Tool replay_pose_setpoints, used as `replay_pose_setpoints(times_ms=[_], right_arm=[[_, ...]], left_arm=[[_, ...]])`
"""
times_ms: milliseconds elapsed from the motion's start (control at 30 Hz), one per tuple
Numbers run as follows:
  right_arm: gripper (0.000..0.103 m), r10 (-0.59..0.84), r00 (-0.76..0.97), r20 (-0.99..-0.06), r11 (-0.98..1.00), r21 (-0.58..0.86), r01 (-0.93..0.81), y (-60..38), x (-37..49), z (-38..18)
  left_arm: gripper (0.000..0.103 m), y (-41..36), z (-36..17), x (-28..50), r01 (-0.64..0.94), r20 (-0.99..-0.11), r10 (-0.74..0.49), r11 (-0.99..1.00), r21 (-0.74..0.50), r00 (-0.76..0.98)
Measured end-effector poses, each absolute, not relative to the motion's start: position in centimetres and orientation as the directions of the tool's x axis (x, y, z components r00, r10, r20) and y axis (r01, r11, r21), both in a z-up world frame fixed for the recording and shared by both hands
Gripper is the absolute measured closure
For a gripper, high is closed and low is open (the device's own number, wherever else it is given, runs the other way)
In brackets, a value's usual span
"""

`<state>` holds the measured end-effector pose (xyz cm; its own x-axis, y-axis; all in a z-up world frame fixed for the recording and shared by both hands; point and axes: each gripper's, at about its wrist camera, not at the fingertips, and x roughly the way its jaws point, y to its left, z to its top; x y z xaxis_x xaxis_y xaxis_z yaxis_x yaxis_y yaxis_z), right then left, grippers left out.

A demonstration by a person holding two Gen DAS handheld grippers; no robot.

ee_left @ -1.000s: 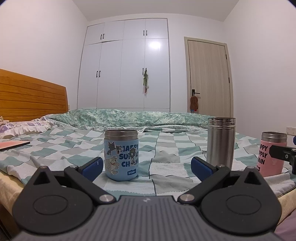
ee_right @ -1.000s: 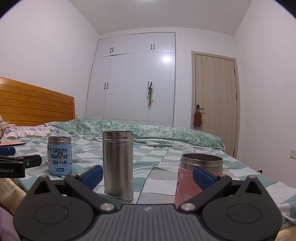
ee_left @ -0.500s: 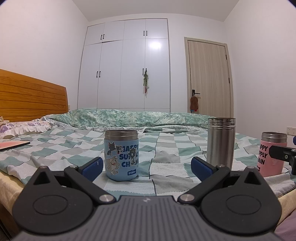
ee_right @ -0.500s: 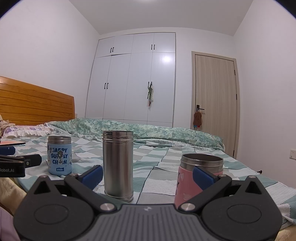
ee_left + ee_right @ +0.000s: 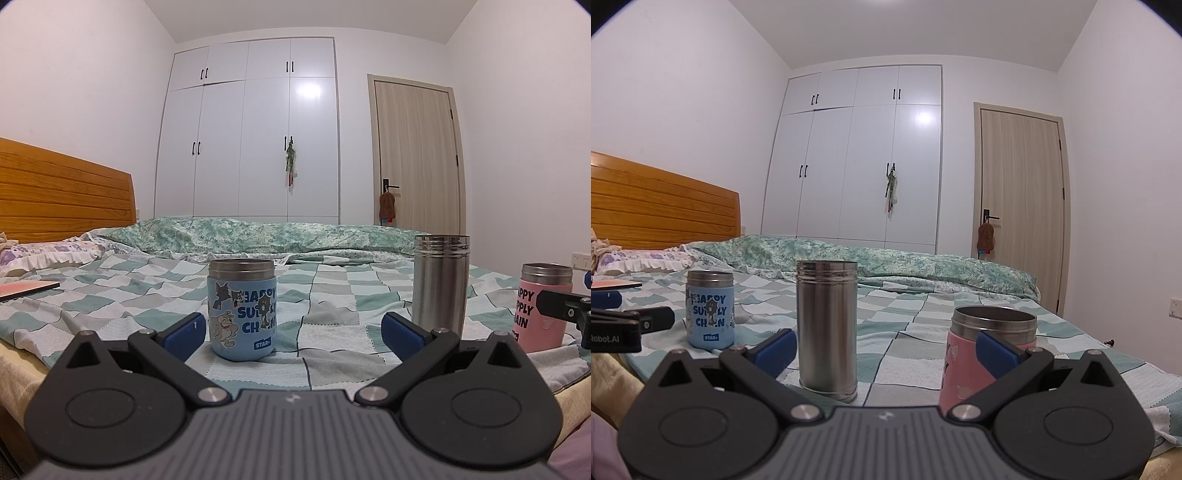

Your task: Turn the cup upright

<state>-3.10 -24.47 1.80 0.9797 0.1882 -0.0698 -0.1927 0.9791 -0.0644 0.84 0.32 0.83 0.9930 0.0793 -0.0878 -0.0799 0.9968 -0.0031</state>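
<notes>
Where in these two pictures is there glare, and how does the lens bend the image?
Left wrist view: a bright lamp reflection sits on the white wardrobe, and the wooden door frame bows outward. Right wrist view: the same glare shows on the wardrobe, the corners go dark, and the steel cup stays sharp.

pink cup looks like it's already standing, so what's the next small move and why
Probably draw both grippers back. The pink cup, blue cup and steel cup all stand mouth-up on the bedspread; the left gripper and right gripper are open, holding nothing.
</notes>
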Motion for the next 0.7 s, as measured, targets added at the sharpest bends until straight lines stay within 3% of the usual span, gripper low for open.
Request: replay_pose_setpoints(times_ms=[700], right_arm=[[0.000, 0.188, 0.980, -0.070, 0.979, -0.066, -0.193, -24.44, -3.08, 1.77]], left_arm=[[0.000, 0.32, 0.99, 0.78, -0.079, -0.080, 0.079, 0.997, -0.006, 0.994]])
